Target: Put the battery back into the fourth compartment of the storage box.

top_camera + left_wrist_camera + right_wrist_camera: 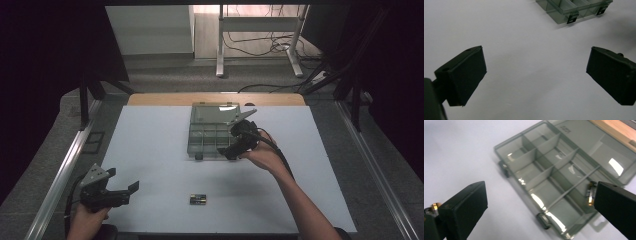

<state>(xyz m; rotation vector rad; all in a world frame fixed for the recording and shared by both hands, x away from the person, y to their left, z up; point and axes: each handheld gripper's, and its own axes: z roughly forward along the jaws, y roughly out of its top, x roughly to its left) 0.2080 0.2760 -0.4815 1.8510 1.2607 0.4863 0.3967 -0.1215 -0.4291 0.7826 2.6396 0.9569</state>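
Note:
A smoky clear compartment box lies at the table's middle, its lid folded open to the far side. My right gripper hovers over the box's right front corner, jaws open, nothing between them. In the right gripper view the divided box lies beyond the open right gripper, and its compartments look empty. My left gripper is at the near left of the table, open and empty. The left gripper faces bare tabletop, with the box far off. A small dark battery-like pack lies near the front edge.
The white tabletop has a wooden strip along its far edge. Metal rails run down both sides. Two black latches stick out from the box's near side. Desk legs and cables stand on the floor beyond.

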